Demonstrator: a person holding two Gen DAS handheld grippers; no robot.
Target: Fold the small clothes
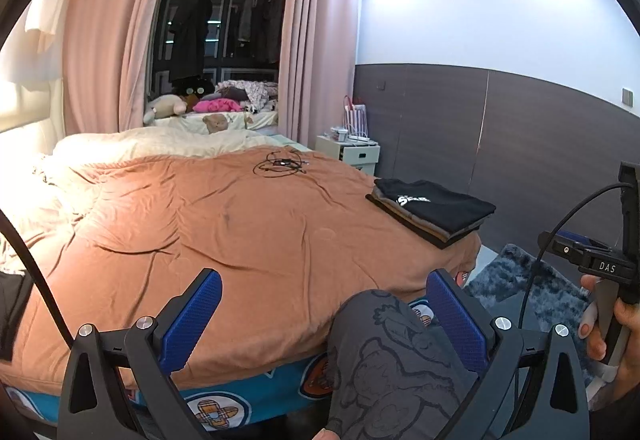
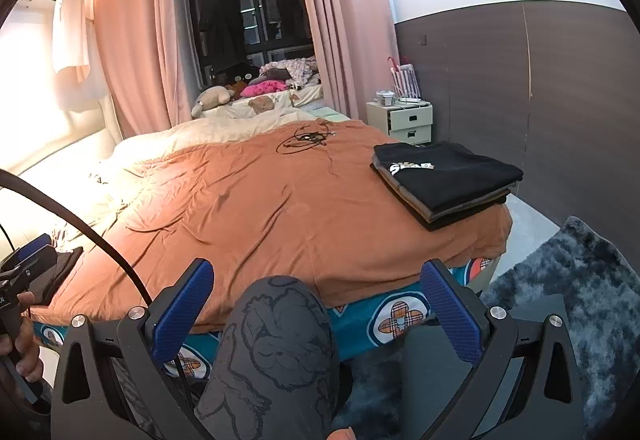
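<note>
Folded clothes (image 1: 434, 210) stacked at the orange blanket's (image 1: 240, 240) right edge. Left gripper (image 1: 324, 316) and right gripper (image 2: 316, 304) both spread, empty.

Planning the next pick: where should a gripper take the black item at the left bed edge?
Judgement: pinch the dark garment's near corner, coming from the foot of the bed with the left gripper. It lies flat and mostly out of frame, so only that edge shows.

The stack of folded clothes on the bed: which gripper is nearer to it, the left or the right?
Right. The stack of folded clothes lies at the bed's right edge. The right gripper is held on that side; the left gripper is held further left. Both hover open, off the bed.
</note>
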